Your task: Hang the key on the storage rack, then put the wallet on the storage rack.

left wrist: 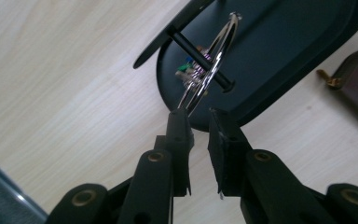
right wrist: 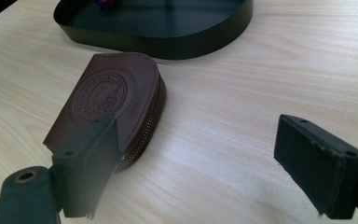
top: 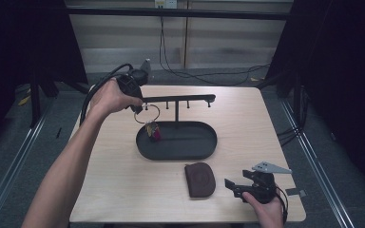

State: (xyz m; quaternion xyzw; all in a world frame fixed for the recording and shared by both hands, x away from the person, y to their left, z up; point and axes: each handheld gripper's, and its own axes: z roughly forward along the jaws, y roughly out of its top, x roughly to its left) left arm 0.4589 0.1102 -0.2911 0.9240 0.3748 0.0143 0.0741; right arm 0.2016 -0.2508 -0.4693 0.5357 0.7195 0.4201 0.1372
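Key ring hanging on the stand's peg, left tool right at it with a small gap between the jaws

The left tool is up by the end of the black stand's crossbar, and in the left gripper view its jaws sit just slightly apart with the bottom of the silver key ring right at their tips. The pads don't look like they're pressing on the ring, so I'd call it let go. The ring is looped over a peg of the stand, with a little colourful charm dangling over the left end of the oval black tray. The right tool rests on the table near the front right corner, jaws wide apart and holding nothing, just beside a brown leather pouch lying flat in front of the tray.
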